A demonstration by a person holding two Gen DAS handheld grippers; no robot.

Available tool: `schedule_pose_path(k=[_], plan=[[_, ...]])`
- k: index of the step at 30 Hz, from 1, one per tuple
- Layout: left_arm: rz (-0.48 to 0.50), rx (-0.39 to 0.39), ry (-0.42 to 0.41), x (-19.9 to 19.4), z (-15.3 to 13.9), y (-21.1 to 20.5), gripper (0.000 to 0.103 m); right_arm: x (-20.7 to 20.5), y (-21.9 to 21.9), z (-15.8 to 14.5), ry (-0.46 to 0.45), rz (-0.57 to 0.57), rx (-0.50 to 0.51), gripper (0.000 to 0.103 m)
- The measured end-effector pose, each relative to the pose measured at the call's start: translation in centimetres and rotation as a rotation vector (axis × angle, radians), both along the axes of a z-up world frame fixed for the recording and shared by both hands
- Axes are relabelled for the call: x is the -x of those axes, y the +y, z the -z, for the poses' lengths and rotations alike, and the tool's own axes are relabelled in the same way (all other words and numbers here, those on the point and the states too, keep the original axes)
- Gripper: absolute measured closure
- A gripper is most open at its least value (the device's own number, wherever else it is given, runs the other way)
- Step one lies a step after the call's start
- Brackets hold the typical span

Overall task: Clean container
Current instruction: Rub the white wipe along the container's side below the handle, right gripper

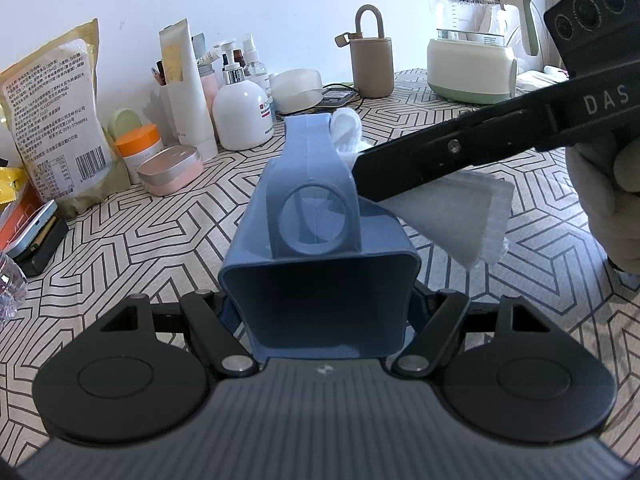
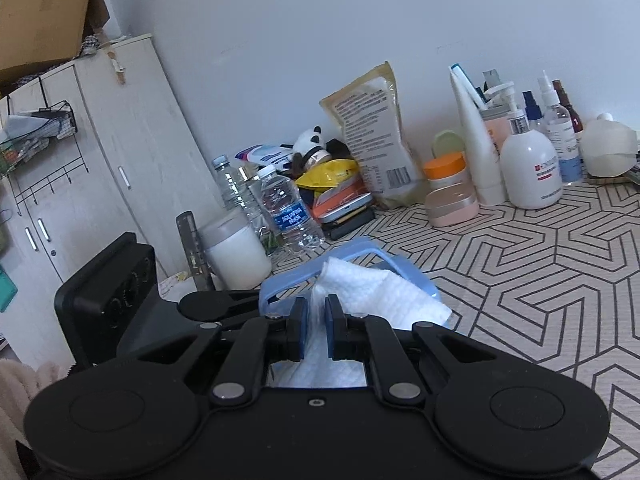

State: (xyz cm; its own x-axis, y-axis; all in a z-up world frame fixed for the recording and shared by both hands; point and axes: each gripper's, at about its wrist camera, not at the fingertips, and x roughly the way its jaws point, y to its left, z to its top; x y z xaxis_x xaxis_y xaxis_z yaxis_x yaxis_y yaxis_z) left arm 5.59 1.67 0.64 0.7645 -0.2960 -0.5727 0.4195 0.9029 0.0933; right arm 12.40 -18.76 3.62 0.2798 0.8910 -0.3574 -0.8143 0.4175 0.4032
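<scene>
A blue plastic container (image 1: pixel 316 248) with a round hole in its handle lies on its side between my left gripper's (image 1: pixel 320 312) jaws, which are shut on it; its fingertips are hidden behind it. My right gripper (image 2: pixel 317 320) is shut on a white wipe (image 2: pixel 360 292) and holds it against the container's rim (image 2: pixel 352 248). In the left wrist view the right gripper's black finger (image 1: pixel 440 160) crosses from the right, with the wipe (image 1: pixel 452 212) hanging under it and bunched at the container's far end.
The table has a geometric-patterned cloth (image 1: pixel 460 300). Along the wall stand bottles and tubes (image 1: pixel 242 112), a food bag (image 1: pixel 56 120), a pink tin (image 1: pixel 172 170), a taupe canister (image 1: pixel 372 60) and a kettle (image 1: pixel 472 40). Water bottles (image 2: pixel 288 208) and a white cup (image 2: pixel 236 252) stand left.
</scene>
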Motion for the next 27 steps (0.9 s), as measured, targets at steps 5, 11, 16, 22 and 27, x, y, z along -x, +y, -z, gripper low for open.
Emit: schedule_pose_path(k=[5,11,16,22,27], plan=[[-0.003,-0.015,-0.006,0.1,0.0,-0.2,0.028,0.0,0.0,0.0,-0.001,0.000,0.000,0.092],[-0.003,-0.011,-0.006,0.1,-0.1,-0.1,0.028,0.6,0.2,-0.1,-0.016,-0.052,0.006,0.092],[0.001,-0.014,-0.009,0.1,0.0,-0.2,0.028,0.6,0.4,0.0,0.016,-0.095,-0.015,0.092],[0.001,-0.017,-0.011,0.2,0.0,-0.3,0.028,0.6,0.2,0.0,0.015,-0.075,-0.011,0.092],[-0.002,-0.013,-0.006,0.4,0.0,-0.2,0.028,-0.1,-0.7,0.0,0.024,0.012,0.007,0.092]])
